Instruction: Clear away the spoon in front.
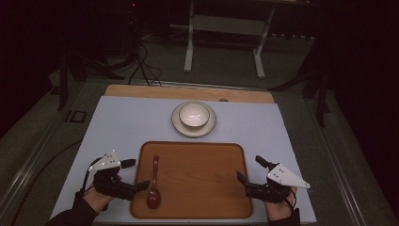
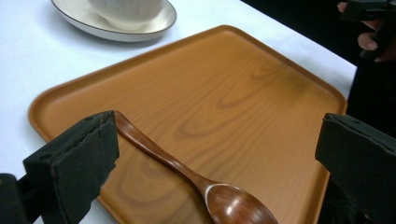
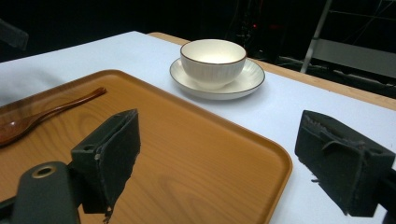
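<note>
A wooden tray [image 1: 202, 179] lies on the white mat near the front edge. A dark brown wooden spoon [image 1: 154, 186] rests inside its left part, bowl end toward me. My left gripper [image 1: 136, 174] is open at the tray's left rim, its jaws spread either side of the spoon [image 2: 177, 165] without touching it. At the tray's right rim my right gripper [image 1: 249, 168] is open and holds nothing. Beyond the tray a white bowl [image 1: 193, 114] sits on a cream saucer [image 1: 179, 123]. In the right gripper view the bowl [image 3: 212, 56] stands past the tray's [image 3: 177, 140] far corner.
The white mat [image 1: 122, 122] covers a wooden tabletop whose back edge [image 1: 141, 91] shows. A white metal stand [image 1: 223, 28] and cables lie on the floor behind. The other hand [image 2: 373, 42] appears at the top right of the left gripper view.
</note>
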Demonstrator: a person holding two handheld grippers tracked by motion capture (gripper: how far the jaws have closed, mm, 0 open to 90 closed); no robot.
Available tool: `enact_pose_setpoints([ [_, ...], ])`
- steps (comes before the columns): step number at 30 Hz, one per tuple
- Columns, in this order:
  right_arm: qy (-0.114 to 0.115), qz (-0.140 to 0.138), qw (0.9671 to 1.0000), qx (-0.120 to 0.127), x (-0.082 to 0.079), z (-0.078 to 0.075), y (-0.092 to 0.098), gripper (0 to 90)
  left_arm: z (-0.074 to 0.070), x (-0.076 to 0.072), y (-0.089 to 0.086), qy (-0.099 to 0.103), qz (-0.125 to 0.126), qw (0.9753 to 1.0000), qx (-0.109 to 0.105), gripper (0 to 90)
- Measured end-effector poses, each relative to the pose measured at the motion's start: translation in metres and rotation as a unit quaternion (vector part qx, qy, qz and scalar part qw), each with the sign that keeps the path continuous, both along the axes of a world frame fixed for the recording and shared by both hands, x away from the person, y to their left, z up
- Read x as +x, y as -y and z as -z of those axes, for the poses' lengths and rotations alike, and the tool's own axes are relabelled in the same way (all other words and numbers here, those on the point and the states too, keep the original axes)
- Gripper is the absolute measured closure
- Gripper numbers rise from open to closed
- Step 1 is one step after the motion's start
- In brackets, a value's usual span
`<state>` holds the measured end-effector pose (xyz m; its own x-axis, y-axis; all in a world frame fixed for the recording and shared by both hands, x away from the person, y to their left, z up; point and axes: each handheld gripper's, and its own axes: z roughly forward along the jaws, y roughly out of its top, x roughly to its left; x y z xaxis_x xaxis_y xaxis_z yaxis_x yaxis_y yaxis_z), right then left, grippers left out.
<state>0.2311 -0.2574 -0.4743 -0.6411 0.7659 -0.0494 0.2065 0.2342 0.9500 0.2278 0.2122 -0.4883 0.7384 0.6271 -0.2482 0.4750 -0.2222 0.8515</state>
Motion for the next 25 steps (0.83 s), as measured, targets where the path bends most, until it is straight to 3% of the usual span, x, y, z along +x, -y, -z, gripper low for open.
enact_pose_setpoints([
  [2,0.000,-0.001,1.0000,-0.001,0.000,0.000,0.000,14.1,0.002,-0.003,0.000,0.003,-0.001,1.0000,0.005,0.0],
  [9,0.003,-0.001,1.0000,-0.002,-0.001,0.000,0.002,14.1,0.008,-0.009,-0.006,0.004,-0.012,0.9998,-0.012,0.0],
  [13,0.004,0.000,1.0000,-0.002,-0.002,-0.001,0.003,14.1,0.010,-0.011,-0.005,0.013,-0.008,0.9998,-0.009,0.0],
  [18,0.001,-0.002,1.0000,-0.003,-0.001,0.000,0.003,14.1,0.014,-0.011,-0.005,0.004,-0.009,0.9999,-0.013,0.0],
  [25,-0.002,-0.002,1.0000,-0.003,0.000,0.001,0.003,14.1,0.014,-0.011,-0.006,0.008,-0.012,0.9998,-0.016,0.0],
])
